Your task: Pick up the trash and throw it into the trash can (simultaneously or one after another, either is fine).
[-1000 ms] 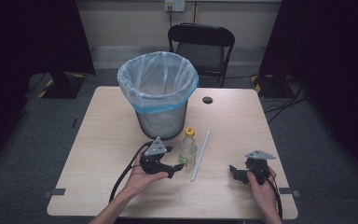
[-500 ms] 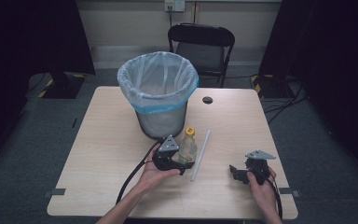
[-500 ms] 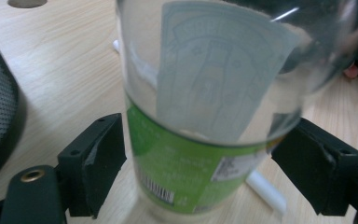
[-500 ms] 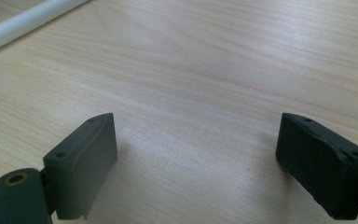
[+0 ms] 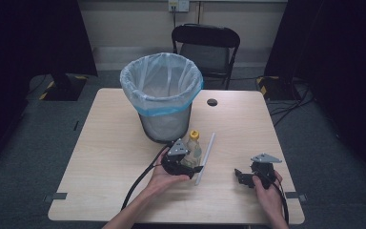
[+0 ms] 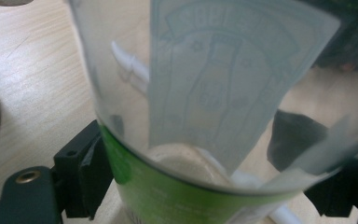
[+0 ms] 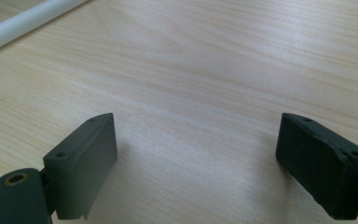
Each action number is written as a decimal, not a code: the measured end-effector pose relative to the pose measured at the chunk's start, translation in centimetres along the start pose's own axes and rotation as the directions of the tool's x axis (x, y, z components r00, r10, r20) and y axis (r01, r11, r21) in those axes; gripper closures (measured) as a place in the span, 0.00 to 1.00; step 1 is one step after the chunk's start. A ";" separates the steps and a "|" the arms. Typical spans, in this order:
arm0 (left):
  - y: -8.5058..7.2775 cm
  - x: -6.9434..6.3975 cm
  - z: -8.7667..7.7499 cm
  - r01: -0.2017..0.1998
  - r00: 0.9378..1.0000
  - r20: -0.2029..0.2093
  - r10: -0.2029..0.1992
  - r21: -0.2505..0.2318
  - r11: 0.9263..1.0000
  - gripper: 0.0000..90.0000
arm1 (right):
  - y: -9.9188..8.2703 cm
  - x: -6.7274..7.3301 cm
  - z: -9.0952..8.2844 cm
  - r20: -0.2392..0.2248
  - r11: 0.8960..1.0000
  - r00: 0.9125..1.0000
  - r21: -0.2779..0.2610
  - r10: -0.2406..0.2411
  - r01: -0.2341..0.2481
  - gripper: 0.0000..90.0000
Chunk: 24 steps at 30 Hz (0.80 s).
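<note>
Bin [image 5: 164,102]: I see it on the desk [image 5: 105,143], back centre.
Bottle [image 5: 193,148]: just before the bin, between my left gripper's [image 5: 187,164] fingers.
Tube [image 5: 206,151]: right of the bottle.
Right gripper [image 5: 244,176]: well right, near edge.

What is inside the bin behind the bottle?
The bin shows just its clear liner on the walls; its bottom is hidden by the near rim. The bottle stands in front.

Clear glossy plastic bottle [image 6: 223,93]; matt wood-grain table [image 7: 214,60], seemingly laminate.
</note>
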<state>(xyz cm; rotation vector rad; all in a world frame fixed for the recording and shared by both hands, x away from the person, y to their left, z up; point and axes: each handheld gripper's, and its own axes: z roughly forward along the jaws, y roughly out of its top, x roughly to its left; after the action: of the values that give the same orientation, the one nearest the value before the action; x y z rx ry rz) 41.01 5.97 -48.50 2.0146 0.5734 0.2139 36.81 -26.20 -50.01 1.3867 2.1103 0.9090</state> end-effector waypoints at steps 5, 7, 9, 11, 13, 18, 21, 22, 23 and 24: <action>-0.2 -0.3 0.6 -0.016 1.000 -0.020 0.016 -0.004 1.000 0.18 | 0.0 0.0 0.0 -0.001 1.000 1.000 0.000 -0.001 0.001 0.13; -0.2 -0.2 0.7 -0.020 1.000 -0.022 0.020 -0.007 1.000 0.19 | 0.0 0.0 0.0 0.000 1.000 1.000 0.001 0.000 0.000 0.13; -0.2 -0.1 0.7 -0.018 0.999 -0.029 0.018 -0.024 1.000 0.22 | 0.0 0.0 0.0 0.000 1.000 1.000 0.001 0.000 0.000 0.13; -0.3 0.0 0.7 -0.028 0.999 -0.037 0.027 -0.021 0.999 0.27 | 0.0 0.0 0.0 0.001 1.000 1.000 0.001 0.001 -0.001 0.13; -0.3 0.0 0.7 -0.035 0.999 -0.036 0.034 -0.019 0.999 0.29 | 0.0 0.0 0.0 0.000 1.000 1.000 0.000 0.000 0.000 0.13; -0.2 -0.1 0.7 -0.046 0.998 -0.042 0.045 -0.015 0.999 0.30 | 0.0 0.0 0.0 0.000 1.000 1.000 0.001 0.000 0.000 0.13; -0.2 -0.2 0.7 -0.056 0.997 -0.052 0.055 -0.010 0.998 0.31 | 0.0 0.0 0.0 0.000 1.000 1.000 0.000 -0.001 0.001 0.13; -0.2 -0.2 0.7 -0.056 0.997 -0.052 0.055 -0.010 0.998 0.31 | 0.0 0.0 0.0 0.001 1.000 1.000 0.000 0.000 0.000 0.13; -0.2 -0.2 0.7 -0.054 0.997 -0.053 0.053 -0.010 0.999 0.31 | 0.0 0.0 0.0 0.001 1.000 1.000 0.001 0.000 0.000 0.13; -0.2 -0.2 0.7 -0.048 0.997 -0.056 0.047 -0.011 0.999 0.31 | 0.0 0.0 0.0 0.001 1.000 1.000 0.001 0.001 -0.001 0.13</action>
<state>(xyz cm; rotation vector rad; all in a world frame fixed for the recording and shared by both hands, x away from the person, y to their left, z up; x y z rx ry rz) 41.02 5.41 -48.94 2.0166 0.5575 0.3024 36.80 -26.19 -50.00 1.3879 2.1097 0.9079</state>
